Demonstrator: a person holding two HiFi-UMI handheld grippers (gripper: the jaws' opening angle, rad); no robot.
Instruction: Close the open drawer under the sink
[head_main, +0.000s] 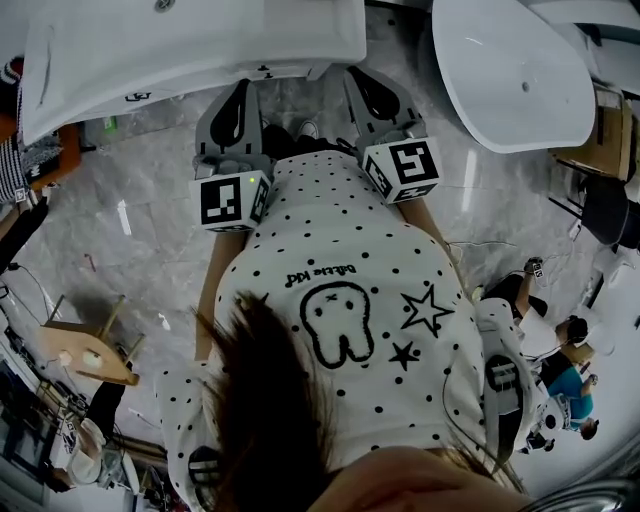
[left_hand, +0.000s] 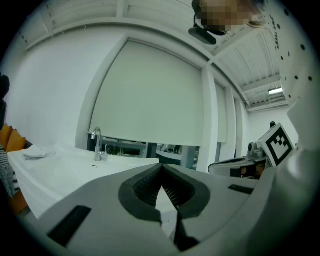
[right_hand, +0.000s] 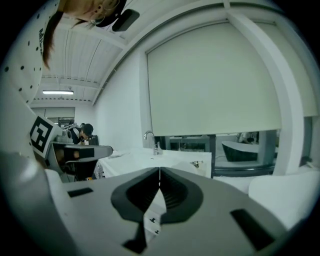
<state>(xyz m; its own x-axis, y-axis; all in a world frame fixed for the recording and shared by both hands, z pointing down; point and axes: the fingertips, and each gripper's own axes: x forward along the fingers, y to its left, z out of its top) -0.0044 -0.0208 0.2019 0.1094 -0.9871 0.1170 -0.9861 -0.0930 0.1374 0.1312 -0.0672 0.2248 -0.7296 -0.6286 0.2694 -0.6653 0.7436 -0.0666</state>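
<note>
The white sink unit (head_main: 200, 40) fills the top left of the head view, seen from above. I cannot pick out the drawer under it in any view. My left gripper (head_main: 240, 88) and right gripper (head_main: 362, 78) are side by side with their tips at the unit's near edge. In the left gripper view the left gripper (left_hand: 162, 167) is shut and empty, level with the sink top (left_hand: 65, 170) and its tap (left_hand: 96, 142). The right gripper (right_hand: 159, 170) is also shut on nothing, with a white edge bearing small marks (right_hand: 152, 220) showing below its jaws.
A second white basin (head_main: 515, 70) stands at the top right. A wooden stool (head_main: 85, 350) is on the marble floor (head_main: 150, 230) to the left. People (head_main: 560, 350) crouch at the right edge. A bathtub (right_hand: 245, 150) lies beyond the window.
</note>
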